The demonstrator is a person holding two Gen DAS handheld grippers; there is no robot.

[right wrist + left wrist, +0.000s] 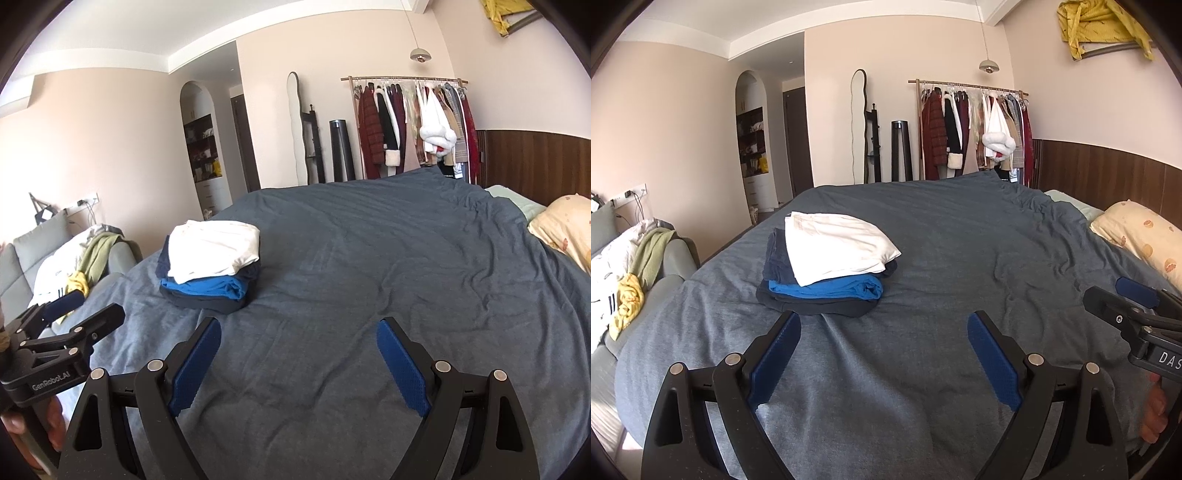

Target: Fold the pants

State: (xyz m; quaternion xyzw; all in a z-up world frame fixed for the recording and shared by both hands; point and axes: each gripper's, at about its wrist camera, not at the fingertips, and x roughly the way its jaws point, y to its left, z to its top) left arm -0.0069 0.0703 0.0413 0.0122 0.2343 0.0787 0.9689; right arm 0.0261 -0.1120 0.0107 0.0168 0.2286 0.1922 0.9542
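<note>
A stack of folded garments lies on the grey-blue bed cover: white pants on top, dark navy, bright blue and dark layers below. It also shows in the right wrist view. My left gripper is open and empty, held above the cover just in front of the stack. My right gripper is open and empty, to the right of the stack. The right gripper shows at the left wrist view's right edge; the left gripper shows at the right wrist view's left edge.
A yellow patterned pillow lies at the bed's right. A grey sofa piled with loose clothes stands left of the bed. A clothes rack, a wavy mirror and a dark tower stand behind the bed.
</note>
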